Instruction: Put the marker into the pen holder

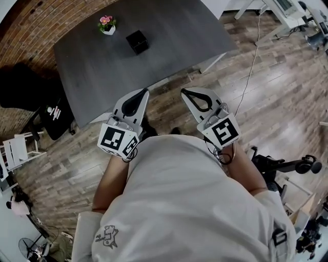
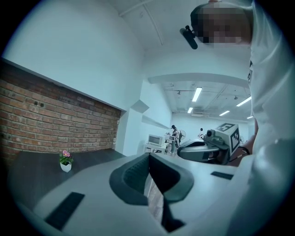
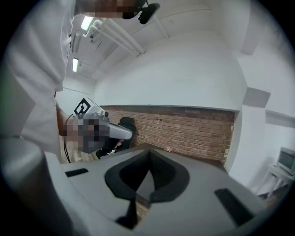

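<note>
A black cube-shaped pen holder (image 1: 137, 42) stands on the dark grey table (image 1: 102, 77), toward its far side. No marker shows in any view. My left gripper (image 1: 146, 92) and right gripper (image 1: 183, 92) are held side by side close to my body, over the wooden floor just short of the table's near edge. Both are shut with nothing between the jaws. In the left gripper view its own shut tips (image 2: 149, 155) point along the table, and the right gripper (image 2: 209, 146) is beside it. The right gripper view shows its own closed tips (image 3: 149, 152) and the left gripper (image 3: 94, 125).
A small white pot with pink flowers (image 1: 107, 24) sits at the table's far left, also the pot (image 2: 66, 162) in the left gripper view. A black chair (image 1: 31, 87) stands left of the table by a brick wall (image 2: 55, 124). A cable (image 1: 251, 66) and white desks (image 1: 287, 13) lie to the right.
</note>
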Available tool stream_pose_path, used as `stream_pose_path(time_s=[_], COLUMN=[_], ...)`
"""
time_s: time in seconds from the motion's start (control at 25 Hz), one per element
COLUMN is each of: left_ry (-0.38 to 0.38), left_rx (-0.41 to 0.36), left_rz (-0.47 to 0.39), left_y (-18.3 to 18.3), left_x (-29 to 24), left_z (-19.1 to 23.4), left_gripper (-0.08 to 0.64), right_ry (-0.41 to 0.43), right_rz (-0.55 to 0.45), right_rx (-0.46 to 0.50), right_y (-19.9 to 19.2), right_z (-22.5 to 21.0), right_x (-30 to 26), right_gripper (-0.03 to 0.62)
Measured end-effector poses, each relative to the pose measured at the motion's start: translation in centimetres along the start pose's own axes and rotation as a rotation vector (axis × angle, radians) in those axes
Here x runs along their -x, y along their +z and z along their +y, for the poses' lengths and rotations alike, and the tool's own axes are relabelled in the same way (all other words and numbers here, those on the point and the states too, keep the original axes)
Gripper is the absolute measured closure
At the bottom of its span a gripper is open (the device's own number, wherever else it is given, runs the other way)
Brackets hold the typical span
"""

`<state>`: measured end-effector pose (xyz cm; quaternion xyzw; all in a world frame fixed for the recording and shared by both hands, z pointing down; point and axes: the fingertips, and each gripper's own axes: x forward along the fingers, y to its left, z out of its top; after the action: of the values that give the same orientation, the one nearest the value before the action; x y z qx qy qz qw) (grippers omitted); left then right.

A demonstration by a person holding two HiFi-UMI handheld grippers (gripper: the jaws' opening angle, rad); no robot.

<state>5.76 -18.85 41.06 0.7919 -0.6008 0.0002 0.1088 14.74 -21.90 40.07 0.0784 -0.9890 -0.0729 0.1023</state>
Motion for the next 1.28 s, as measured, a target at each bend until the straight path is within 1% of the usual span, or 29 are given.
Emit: stream_pose_path(time_s=[0.12,0.24,0.48,0.64,0.92,1.28], left_ry=[0.027,0.050,0.077,0.095,0.122,0.107], left_rx=[0.011,0.009,-0.012,-0.020,-0.023,-0.016], left_rz=[-0.005,-0.006,-0.028,-0.037,-0.043,-0.042], left_y=[-1.0,-1.5,-0.2,0.0,-0.1,-0.3], left_x=[0.6,1.2,2.0,2.6,3.8,3.5], left_z=[-1.9,-2.9,-3.9,-4.2,-4.1,-4.0], left_gripper=[0.549,0.549,0.549,0.549,0.549,0.549], right_ry=[0.030,0.050,0.061,0.060,0.073,0.075], right_rz=[-0.006,-0.006,-0.037,-0.074,-0.078,-0.064], right_rx=[0.007,0.012,0.013,-0.007,-0.011,-0.015], right_y=[-0.8,-1.2,-0.4,0.2,0.5,0.2], right_z=[0.8,1.5,2.4,2.6,3.5,3.6], right_x=[1.6,2.5,3.4,3.7,3.4,3.2], right_gripper=[0.586,0.586,0.586,0.588,0.588,0.588])
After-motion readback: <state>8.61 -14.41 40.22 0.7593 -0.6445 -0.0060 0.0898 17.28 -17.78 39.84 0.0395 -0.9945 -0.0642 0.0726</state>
